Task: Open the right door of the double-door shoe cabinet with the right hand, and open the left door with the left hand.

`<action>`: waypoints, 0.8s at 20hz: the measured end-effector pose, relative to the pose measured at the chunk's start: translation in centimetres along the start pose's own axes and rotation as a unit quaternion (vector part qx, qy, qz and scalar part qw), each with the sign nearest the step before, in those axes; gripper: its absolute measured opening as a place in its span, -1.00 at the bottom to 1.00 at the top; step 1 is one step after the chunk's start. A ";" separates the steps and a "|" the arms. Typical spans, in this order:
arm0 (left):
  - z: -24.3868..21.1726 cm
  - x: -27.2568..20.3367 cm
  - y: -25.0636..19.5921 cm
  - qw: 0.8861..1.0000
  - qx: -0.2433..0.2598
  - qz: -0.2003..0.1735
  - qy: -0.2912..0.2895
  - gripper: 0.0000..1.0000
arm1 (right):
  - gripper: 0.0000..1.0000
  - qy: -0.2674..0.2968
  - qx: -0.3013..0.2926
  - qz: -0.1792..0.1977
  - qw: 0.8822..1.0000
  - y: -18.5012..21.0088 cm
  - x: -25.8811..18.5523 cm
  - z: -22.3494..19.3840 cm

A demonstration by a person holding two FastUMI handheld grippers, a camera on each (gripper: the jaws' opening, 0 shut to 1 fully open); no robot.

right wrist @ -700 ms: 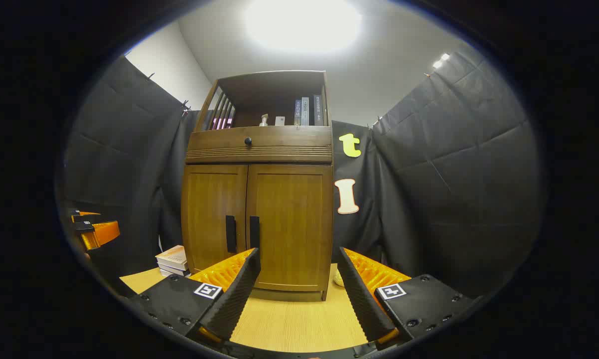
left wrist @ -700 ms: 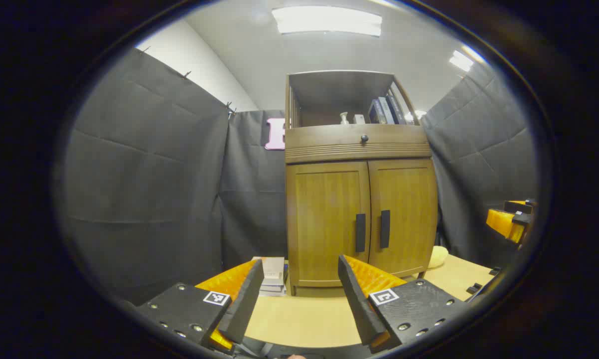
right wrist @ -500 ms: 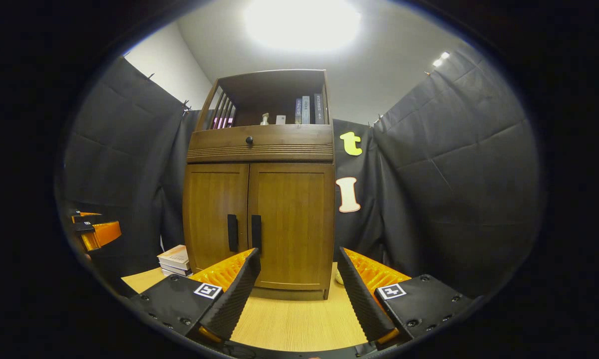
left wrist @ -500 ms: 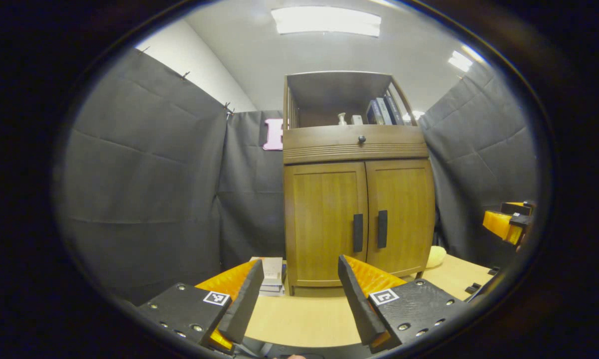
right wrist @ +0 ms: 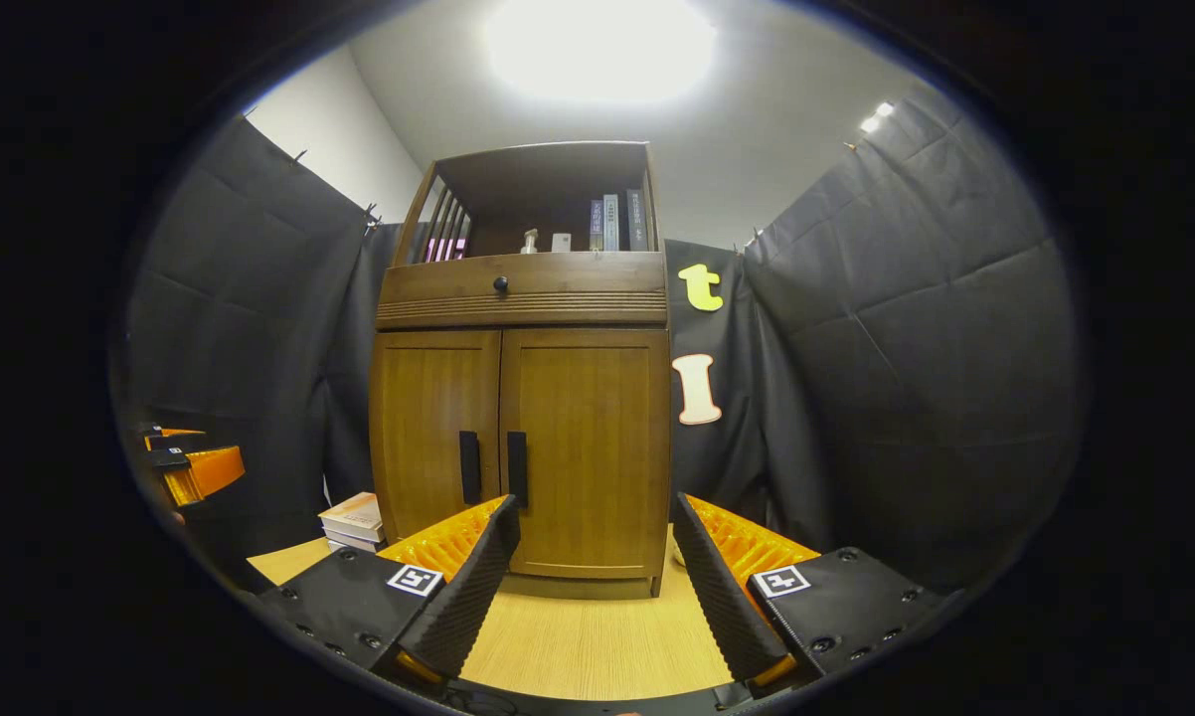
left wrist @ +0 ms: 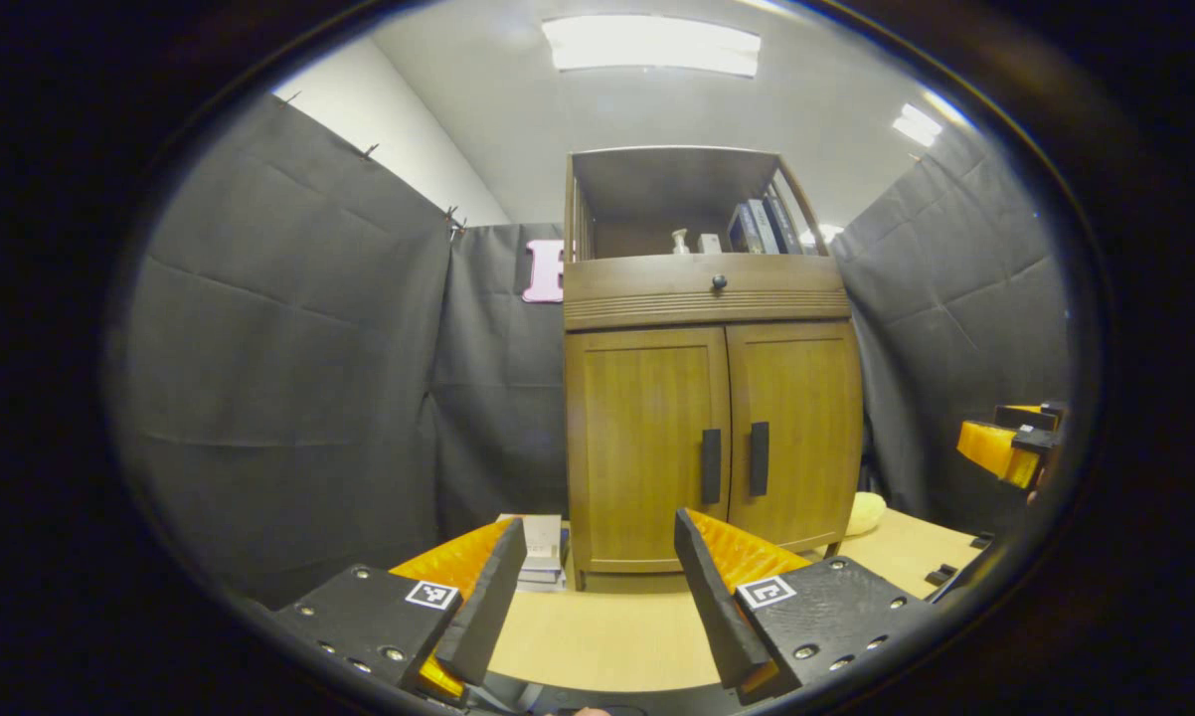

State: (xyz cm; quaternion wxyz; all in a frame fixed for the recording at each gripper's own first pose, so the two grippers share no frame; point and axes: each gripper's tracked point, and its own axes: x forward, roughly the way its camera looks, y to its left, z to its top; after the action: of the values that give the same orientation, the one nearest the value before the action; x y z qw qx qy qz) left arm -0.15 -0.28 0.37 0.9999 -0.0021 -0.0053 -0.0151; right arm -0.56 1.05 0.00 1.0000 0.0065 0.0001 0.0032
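The shoe cabinet [left wrist: 712, 398] stands upright at the far edge of the desk [left wrist: 597, 636], both doors closed flush. Against the earlier frames it sits slightly lower and smaller in the left gripper view and has drifted a little rightward in the right gripper view; nothing on the desk has moved. The left door [left wrist: 647, 447] and right door [left wrist: 801, 438] meet at the centre, their dark handles, left handle [left wrist: 711, 466] and right handle [left wrist: 759, 458], side by side and untouched. Bare desk surface lies between the cabinet's base and both tools. The left gripper [left wrist: 593, 587] hovers over the near edge, fingers spread wide with nothing between them, well short of the doors. The right gripper [right wrist: 595, 572] likewise stands spread and empty, facing the right door from the near edge. A stack of books [left wrist: 543, 547] lies on the desk just beside the cabinet's left side. A pale yellow object [left wrist: 868, 513] rests by the cabinet's right foot. Books [right wrist: 612, 221] stand on the open upper shelf.
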 end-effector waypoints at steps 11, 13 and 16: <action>-0.4 0.3 0.4 1.000 0.002 0.013 -0.001 0.73 | 0.95 -0.022 -0.002 0.016 1.000 3.1 6.3 2.4; -0.6 0.5 0.4 1.000 0.002 0.016 0.002 0.73 | 0.95 -0.020 -0.002 0.017 1.000 3.5 8.3 2.3; -0.8 0.5 0.5 1.000 0.006 0.020 0.006 0.73 | 0.95 -0.016 0.007 0.021 1.000 4.2 11.1 2.0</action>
State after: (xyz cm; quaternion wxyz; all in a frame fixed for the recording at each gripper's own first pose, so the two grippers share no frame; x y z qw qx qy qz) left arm 0.40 0.24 -0.41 1.0000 0.0036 0.0008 0.0052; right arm 10.49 5.33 2.02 0.9995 0.0134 -0.0161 0.0236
